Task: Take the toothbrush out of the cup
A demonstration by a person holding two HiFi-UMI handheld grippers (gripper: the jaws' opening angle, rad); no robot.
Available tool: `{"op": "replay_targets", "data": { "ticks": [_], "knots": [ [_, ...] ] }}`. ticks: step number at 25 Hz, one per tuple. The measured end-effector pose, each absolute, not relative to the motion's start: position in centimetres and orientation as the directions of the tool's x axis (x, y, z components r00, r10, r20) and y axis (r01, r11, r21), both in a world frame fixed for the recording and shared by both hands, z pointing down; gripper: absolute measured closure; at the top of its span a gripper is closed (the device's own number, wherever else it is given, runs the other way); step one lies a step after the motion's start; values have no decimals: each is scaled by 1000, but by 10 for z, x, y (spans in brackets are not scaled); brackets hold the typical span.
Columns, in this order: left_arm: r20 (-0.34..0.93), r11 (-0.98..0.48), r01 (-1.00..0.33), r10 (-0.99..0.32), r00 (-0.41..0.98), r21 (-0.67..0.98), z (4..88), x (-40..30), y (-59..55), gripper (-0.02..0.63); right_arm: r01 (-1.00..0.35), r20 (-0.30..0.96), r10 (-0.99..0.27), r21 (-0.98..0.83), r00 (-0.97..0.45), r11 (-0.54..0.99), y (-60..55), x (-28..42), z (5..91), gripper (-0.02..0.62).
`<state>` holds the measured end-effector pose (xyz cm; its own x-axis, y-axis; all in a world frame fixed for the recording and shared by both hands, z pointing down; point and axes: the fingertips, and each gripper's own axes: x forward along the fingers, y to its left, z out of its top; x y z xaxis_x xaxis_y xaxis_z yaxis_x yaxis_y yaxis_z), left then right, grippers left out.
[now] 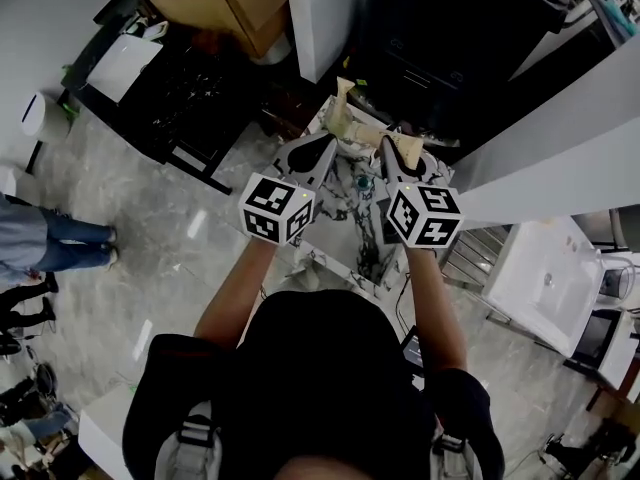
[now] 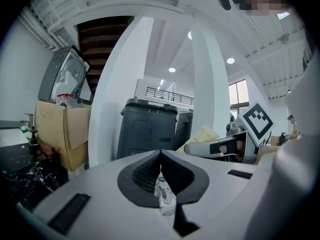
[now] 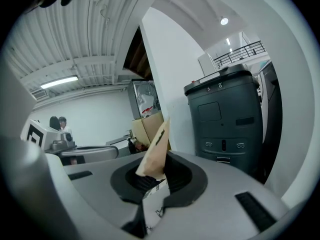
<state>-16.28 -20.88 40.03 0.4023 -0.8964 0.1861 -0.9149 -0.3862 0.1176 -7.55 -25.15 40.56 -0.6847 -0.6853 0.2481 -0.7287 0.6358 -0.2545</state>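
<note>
My right gripper is clamped on a tan paper packet: in its own view the two dark pads pinch the packet's lower end, and the rest stands up from the jaws as a pointed wedge leaning to the right. My left gripper has its jaws pressed together, and I see nothing gripped between them; only a sliver of marbled surface shows through the slot below the pads. In the head view both tools sit at the centre of the frame, side by side and level with each other, their marker cubes towards me and their tips pointing to the top of the frame. There the packet lies across the space ahead of the two tips, with one end rising at the upper left of it, close to the left tips. Under the grippers is a marbled table, and a small greenish thing sits on it between the two tools. It is too small for me to tell whether that is the cup, and I cannot make out the toothbrush in any view. Beyond the jaws a dark grey bin stands at the right of the right gripper view, beside a white pillar, and a cardboard box sits at the left of the left gripper view.
</note>
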Motion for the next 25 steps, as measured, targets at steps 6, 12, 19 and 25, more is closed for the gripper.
{"op": "replay_targets", "data": {
  "ticks": [6, 12, 19, 25],
  "knots": [
    [182, -427, -895, -877, 445, 129, 405, -165, -221, 594, -752, 260, -706, -256, -659, 607, -263, -78, 411, 538],
    [181, -456, -876, -859, 479, 157, 413, -174, -240, 594, -765, 270, -716, -255, -644, 592, -274, -89, 416, 538],
    [192, -504, -844, -824, 534, 183, 424, -176, -261, 594, -787, 299, -729, -270, -616, 554, -292, -92, 428, 538],
    [224, -518, -827, -798, 559, 218, 448, -185, -281, 594, -801, 337, -727, -271, -598, 534, -304, -98, 444, 538]
  ]
}}
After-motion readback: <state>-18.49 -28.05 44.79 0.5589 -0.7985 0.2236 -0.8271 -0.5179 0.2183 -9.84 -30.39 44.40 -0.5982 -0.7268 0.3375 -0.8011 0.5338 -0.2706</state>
